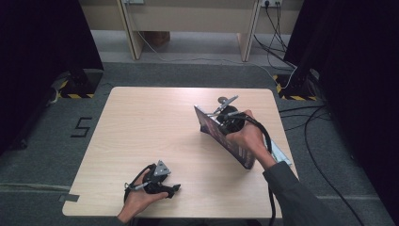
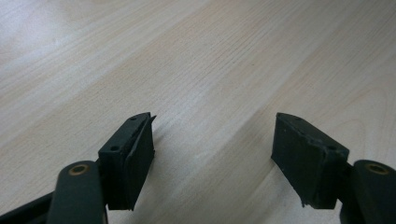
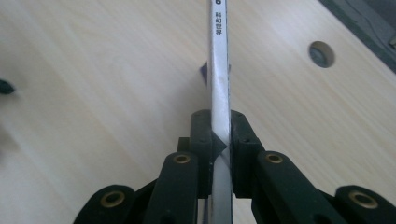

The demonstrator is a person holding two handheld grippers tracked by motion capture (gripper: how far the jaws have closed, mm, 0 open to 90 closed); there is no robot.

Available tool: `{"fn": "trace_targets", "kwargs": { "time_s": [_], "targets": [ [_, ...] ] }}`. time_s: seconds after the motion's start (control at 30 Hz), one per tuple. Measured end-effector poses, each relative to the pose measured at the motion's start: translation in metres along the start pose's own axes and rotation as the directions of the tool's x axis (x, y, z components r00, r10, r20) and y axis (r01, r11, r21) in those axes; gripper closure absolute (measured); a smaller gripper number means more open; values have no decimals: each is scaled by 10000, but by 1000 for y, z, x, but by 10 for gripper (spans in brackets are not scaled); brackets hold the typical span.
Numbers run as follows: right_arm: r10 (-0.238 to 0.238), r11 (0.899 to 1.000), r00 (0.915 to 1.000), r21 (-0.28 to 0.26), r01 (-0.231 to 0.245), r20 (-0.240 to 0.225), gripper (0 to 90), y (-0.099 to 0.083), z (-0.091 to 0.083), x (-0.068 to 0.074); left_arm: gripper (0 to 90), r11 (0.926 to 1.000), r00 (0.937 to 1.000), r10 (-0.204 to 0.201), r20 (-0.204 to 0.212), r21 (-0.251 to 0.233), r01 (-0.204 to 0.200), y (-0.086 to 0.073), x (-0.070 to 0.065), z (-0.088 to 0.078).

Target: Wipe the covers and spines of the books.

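One magazine [image 3: 219, 70], at 3 o'clock on the desk [image 1: 141, 127], is clamped in my right hand-held gripper [image 3: 219, 140]. My left hand-held gripper [image 2: 212, 154], at 7 o'clock, stands open and empty.

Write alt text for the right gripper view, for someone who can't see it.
The right gripper is clamped on the thin white spine of a magazine, which rises straight up the middle of the picture, edge-on, with small printed characters near the top. Behind it lies the pale wooden table, with a round hole at the upper right.

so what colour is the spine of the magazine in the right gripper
White, with small dark printed characters; the magazine spine shows best in the right gripper view.
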State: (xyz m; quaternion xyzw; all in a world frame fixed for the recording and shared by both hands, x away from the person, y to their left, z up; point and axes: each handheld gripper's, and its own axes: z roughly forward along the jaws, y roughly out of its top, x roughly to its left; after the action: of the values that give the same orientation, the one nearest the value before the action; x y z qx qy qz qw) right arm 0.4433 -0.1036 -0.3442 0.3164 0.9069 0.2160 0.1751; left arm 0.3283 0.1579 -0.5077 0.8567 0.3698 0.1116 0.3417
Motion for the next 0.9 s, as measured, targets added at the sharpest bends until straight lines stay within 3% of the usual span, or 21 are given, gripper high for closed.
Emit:
{"fn": "trace_targets", "kwargs": {
  "time_s": [0.17,0.3,0.47,0.63,0.9],
  "targets": [
    [-124,9999,9966,-23,122,-814,831,0,7,18,291,10000,10000,8,11,5,-8,0,0,0],
    [-364,9993,9915,-26,364,-1246,831,-2,18,33,287,10000,9999,84,67,-18,-84,-1,2,0],
    [-306,9994,9863,88,324,-1622,830,-6,32,46,264,9999,9998,147,163,-79,-146,-2,3,0],
    [-260,9996,9810,35,272,-1921,830,-10,42,52,231,9987,9987,516,12,3,-516,-2,-1,2],
    [-203,9993,9742,265,269,-2249,828,-18,54,59,215,9988,9988,495,5,21,-496,-2,0,2]
  ]
}}
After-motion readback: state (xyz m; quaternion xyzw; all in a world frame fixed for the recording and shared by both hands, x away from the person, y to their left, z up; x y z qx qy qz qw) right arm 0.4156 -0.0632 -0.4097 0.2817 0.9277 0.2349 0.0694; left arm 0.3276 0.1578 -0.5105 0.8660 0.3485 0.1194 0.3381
